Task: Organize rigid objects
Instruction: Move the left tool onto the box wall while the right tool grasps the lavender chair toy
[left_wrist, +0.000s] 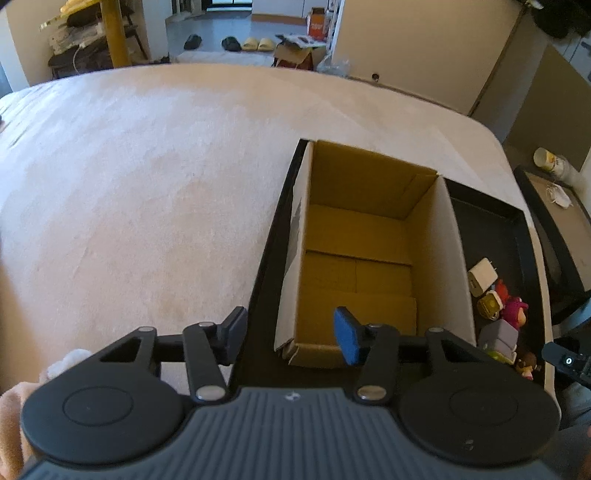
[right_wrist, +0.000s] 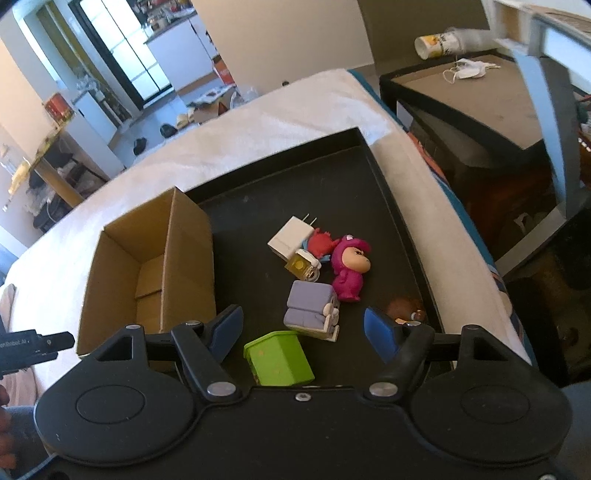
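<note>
An empty open cardboard box (left_wrist: 358, 258) stands on the left part of a black tray (right_wrist: 369, 155); it also shows in the right wrist view (right_wrist: 147, 266). Right of the box lie small items: a white charger plug (right_wrist: 290, 236), a red figure (right_wrist: 321, 242), a yellow cube (right_wrist: 303, 266), a magenta figurine (right_wrist: 349, 267), a grey-purple toy (right_wrist: 312, 306), a green block (right_wrist: 279, 358) and a brown figure (right_wrist: 406, 308). My right gripper (right_wrist: 303, 332) is open just above the green block. My left gripper (left_wrist: 291, 339) is open and empty at the box's near-left corner.
The tray lies on a cream bed (left_wrist: 147, 184). A dark side table (right_wrist: 480, 96) with a paper cup (right_wrist: 439, 40) and a face mask (right_wrist: 469, 70) stands to the right of the bed. A room with shelves and shoes lies beyond the bed.
</note>
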